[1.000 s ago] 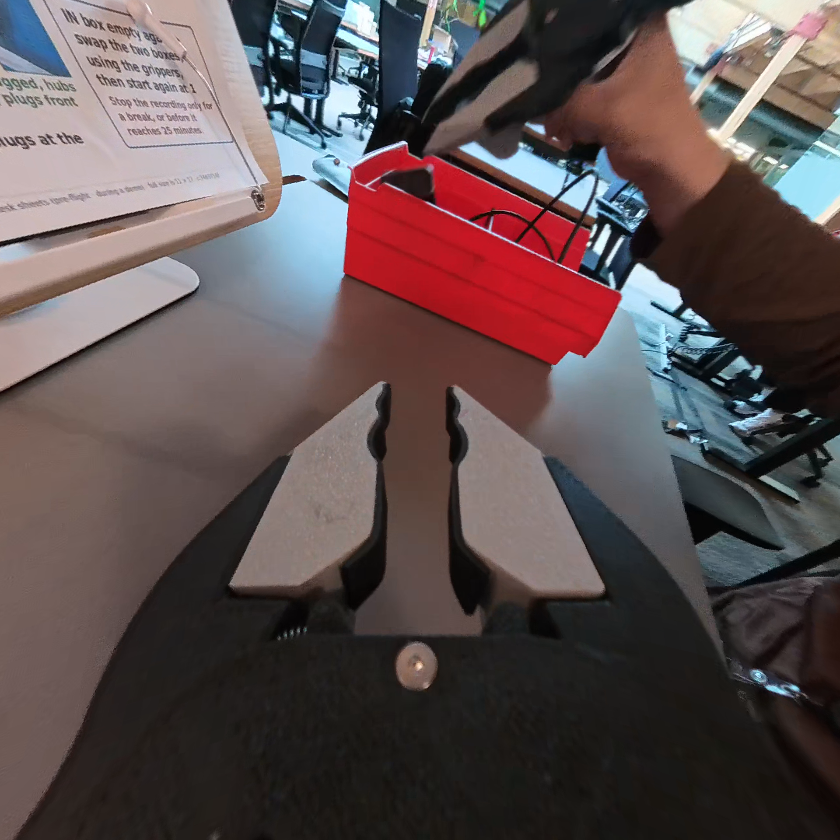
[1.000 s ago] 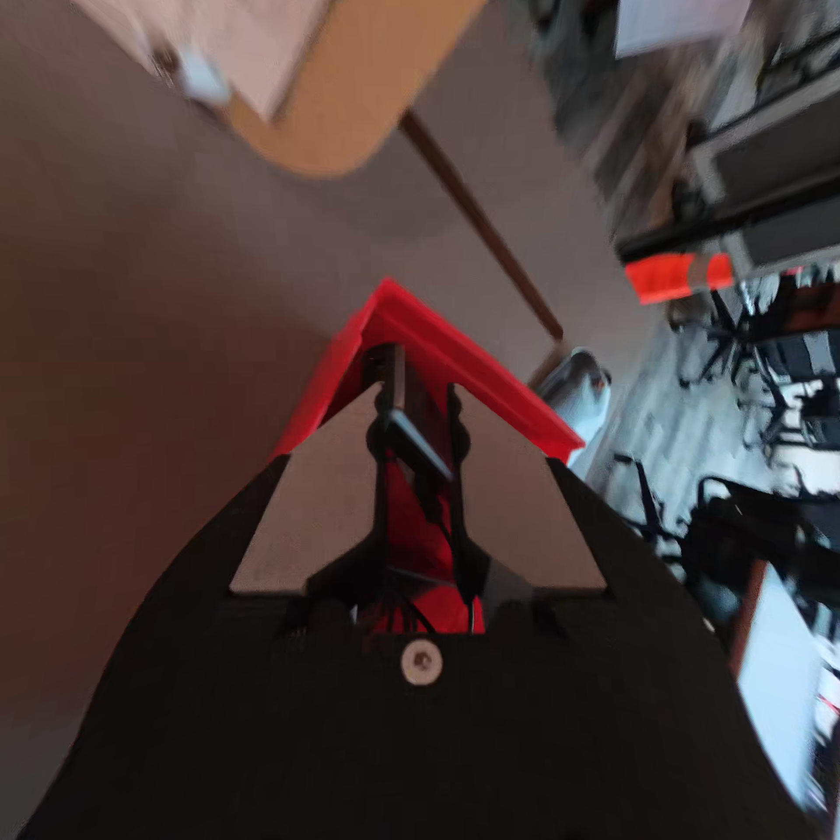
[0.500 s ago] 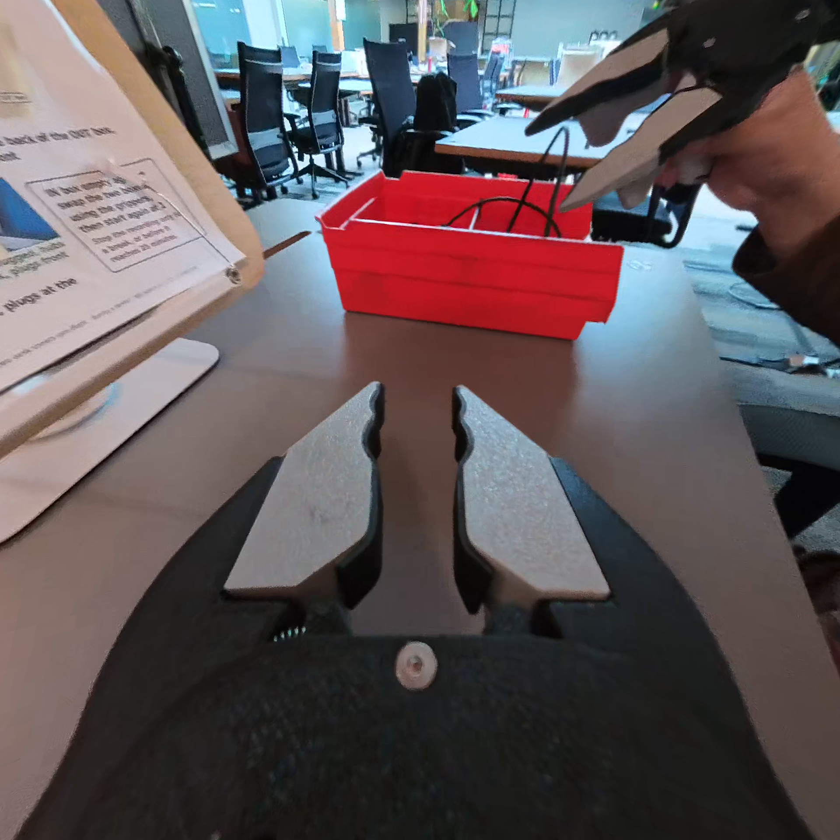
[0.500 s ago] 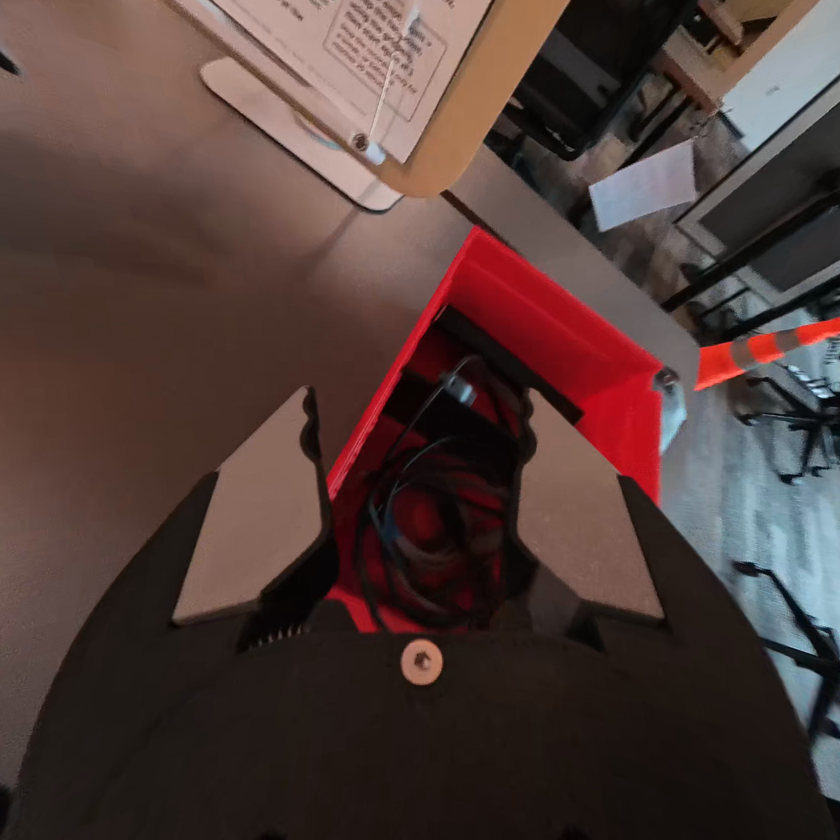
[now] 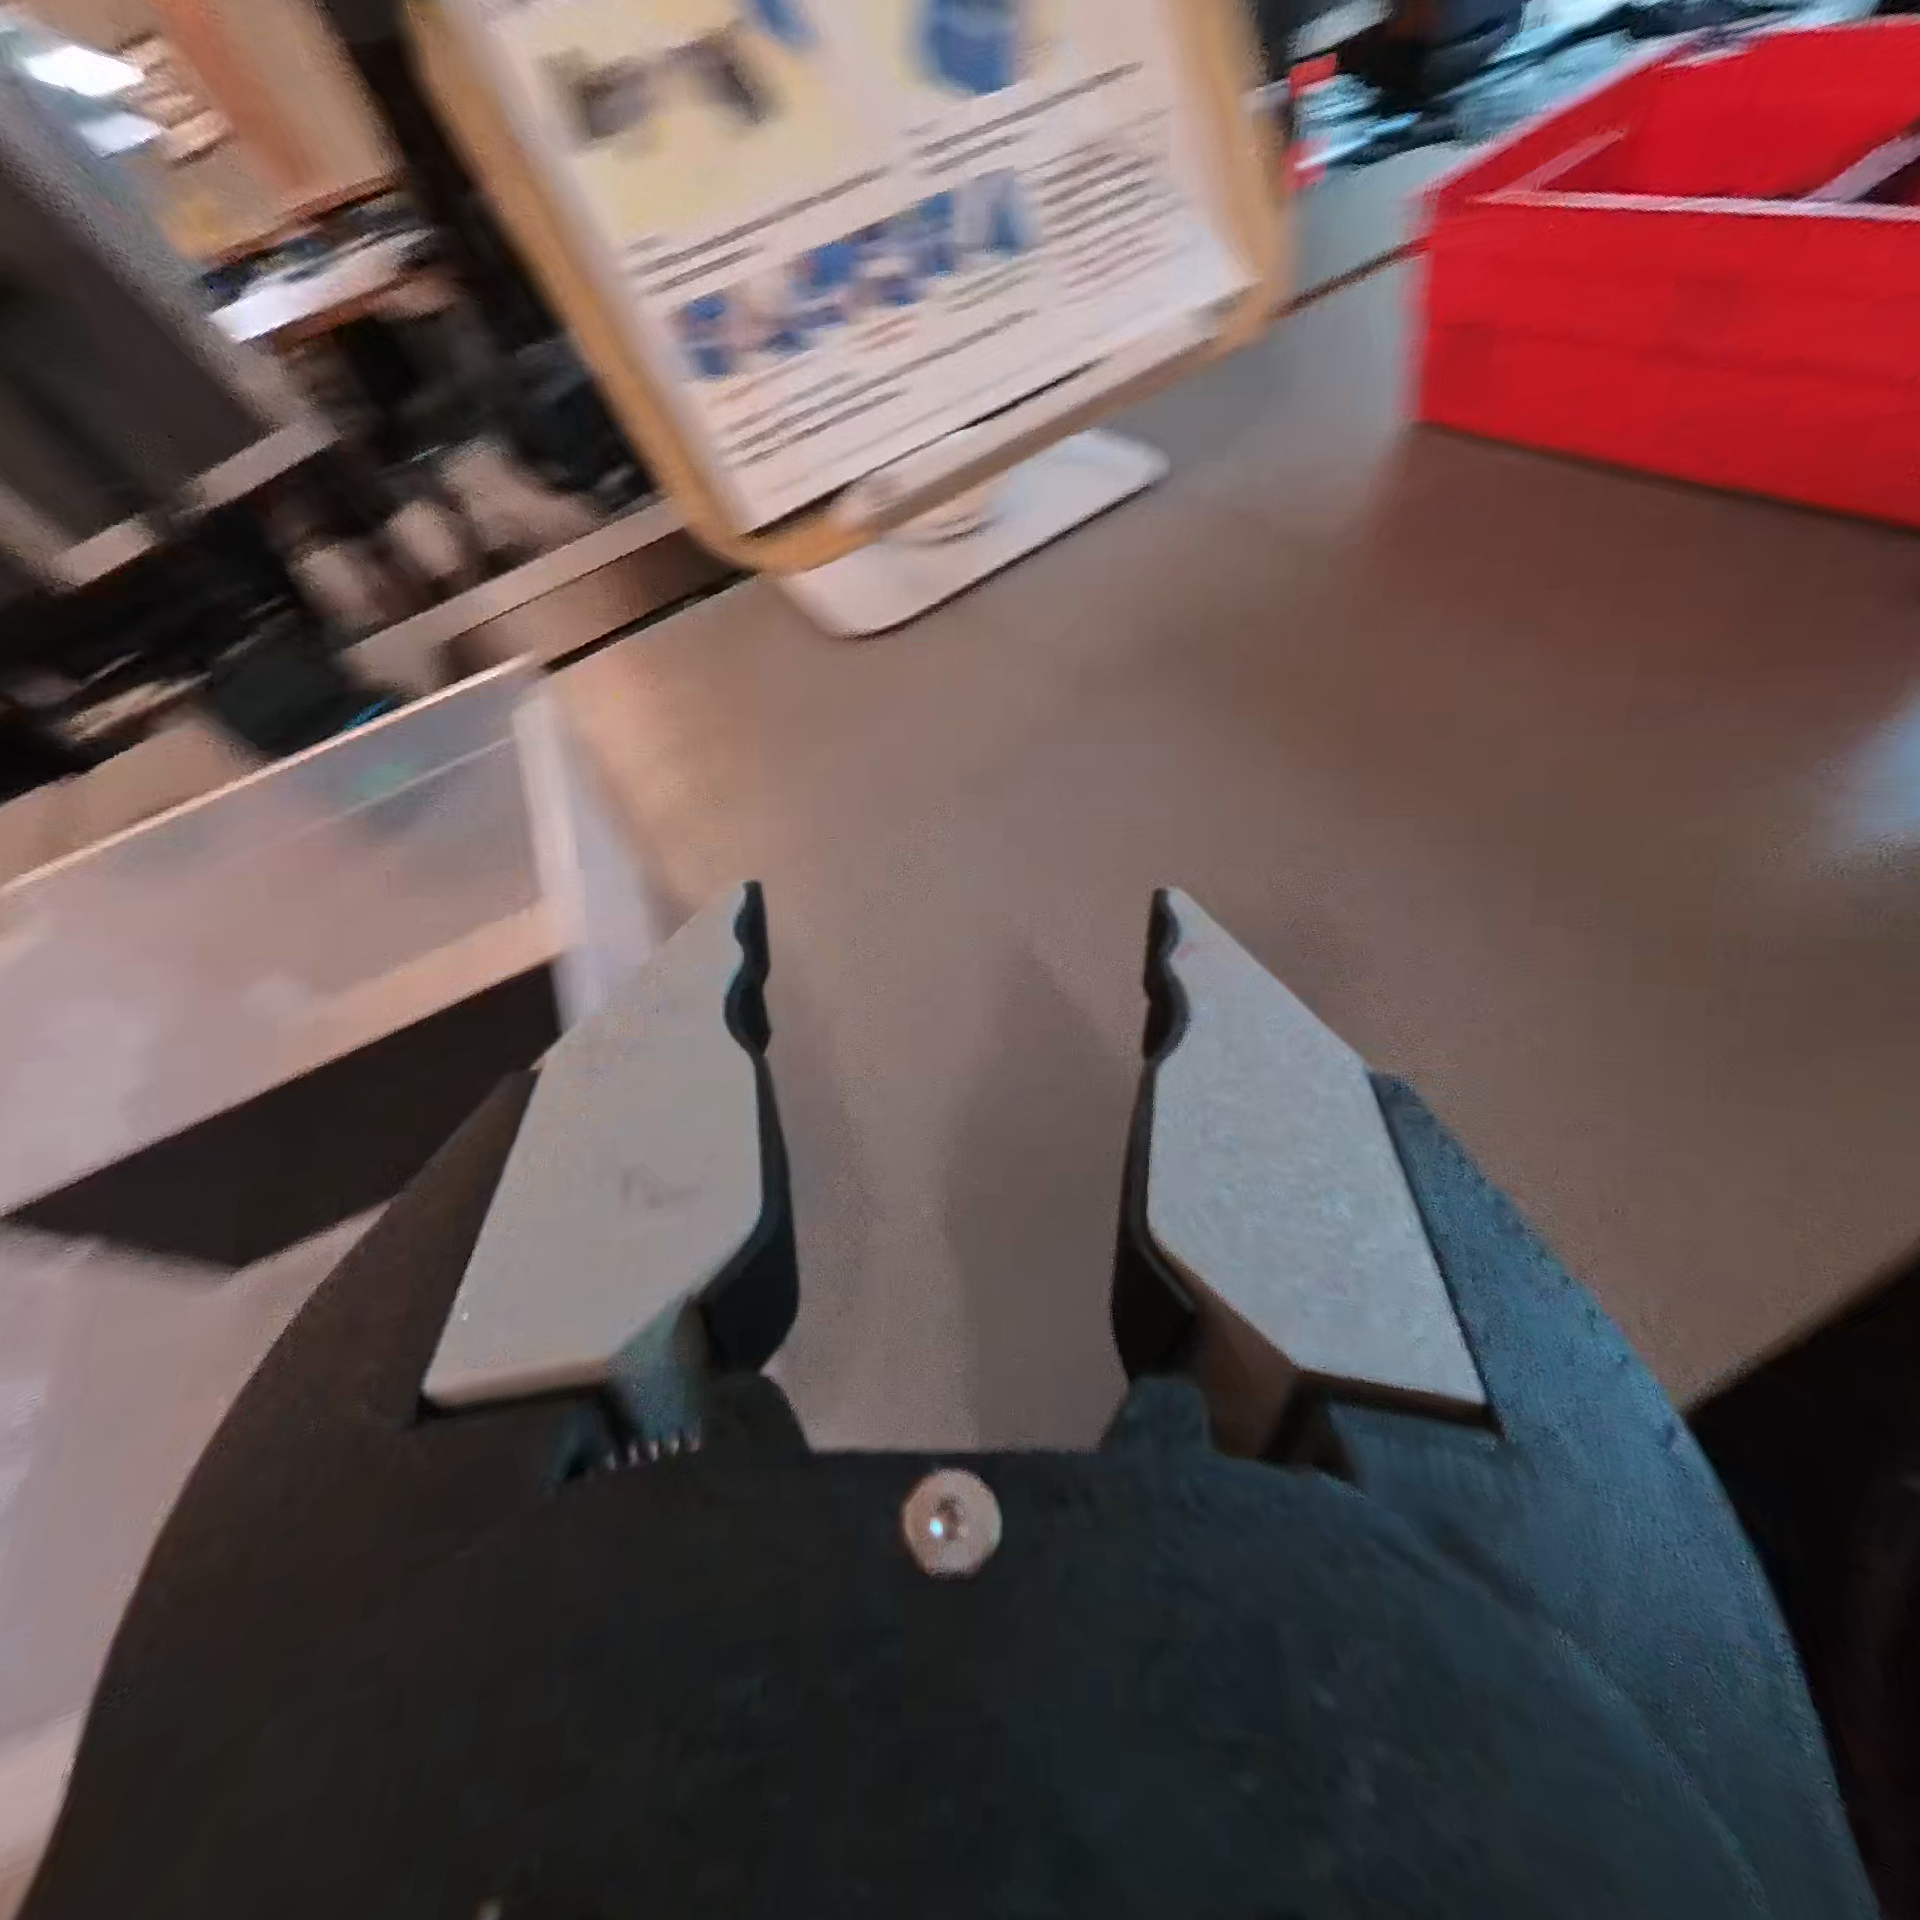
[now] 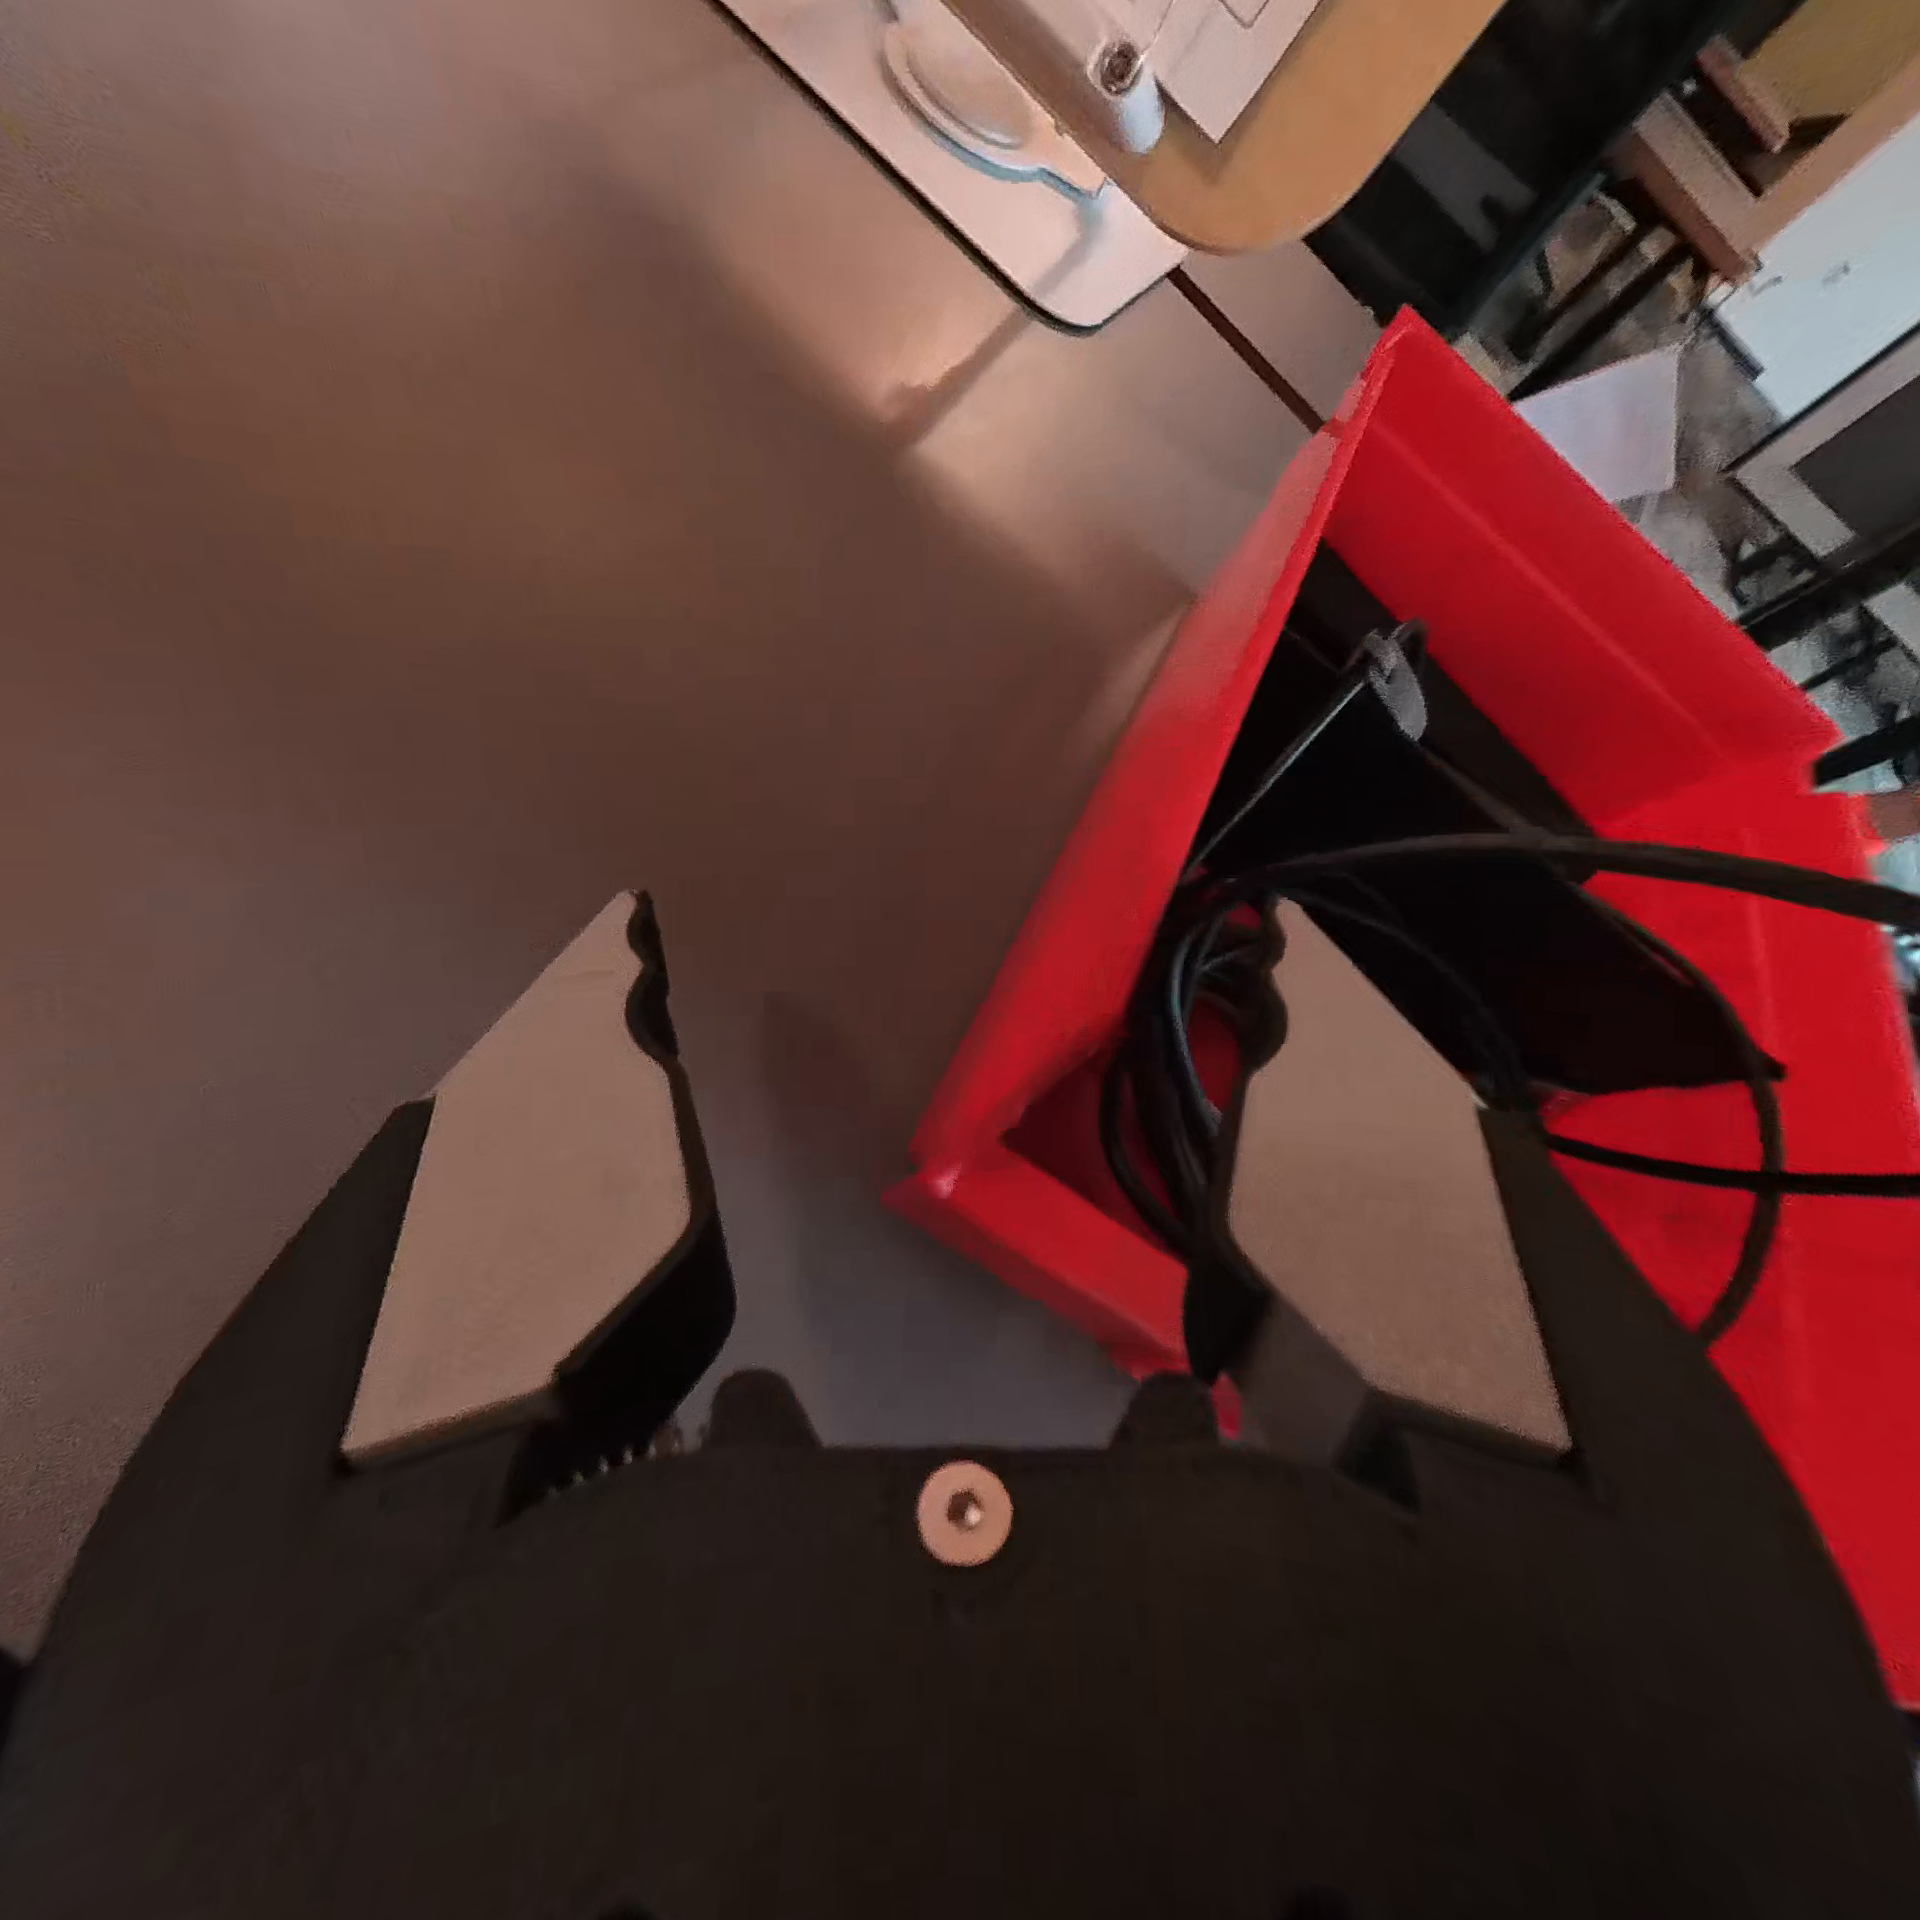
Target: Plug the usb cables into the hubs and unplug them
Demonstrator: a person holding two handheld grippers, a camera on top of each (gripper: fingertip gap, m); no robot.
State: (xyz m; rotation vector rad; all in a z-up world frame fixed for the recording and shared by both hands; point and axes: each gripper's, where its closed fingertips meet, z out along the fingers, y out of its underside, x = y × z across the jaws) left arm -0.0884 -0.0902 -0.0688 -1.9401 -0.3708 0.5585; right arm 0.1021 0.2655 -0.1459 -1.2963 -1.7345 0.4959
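Note:
A red bin [image 6: 1153,831] on the brown table holds black USB cables [image 6: 1174,1039] and dark hubs [image 6: 1538,935]; a grey plug [image 6: 1392,686] sticks up near its far end. My right gripper [image 6: 956,914] is wide open and empty, above the bin's near left corner, its right finger over the cables. My left gripper [image 5: 956,914] is open and empty, low over the bare table [image 5: 1247,779]. The red bin [image 5: 1662,343] stands to its far right in the left wrist view, which is blurred.
An instruction sheet on a wooden board with a white base [image 5: 883,260] stands at the back of the table; its base also shows in the right wrist view [image 6: 1039,187]. A table edge [image 5: 540,790] runs left of my left gripper. Office furniture lies beyond. The grey plug [image 6: 1392,686] lies some 9 cm from my right tips, 45 cm from my left tips.
My right gripper let go of a hub in the bin, opened wide and drew back to the left. My left gripper opened wider and swung to the left, away from the bin.

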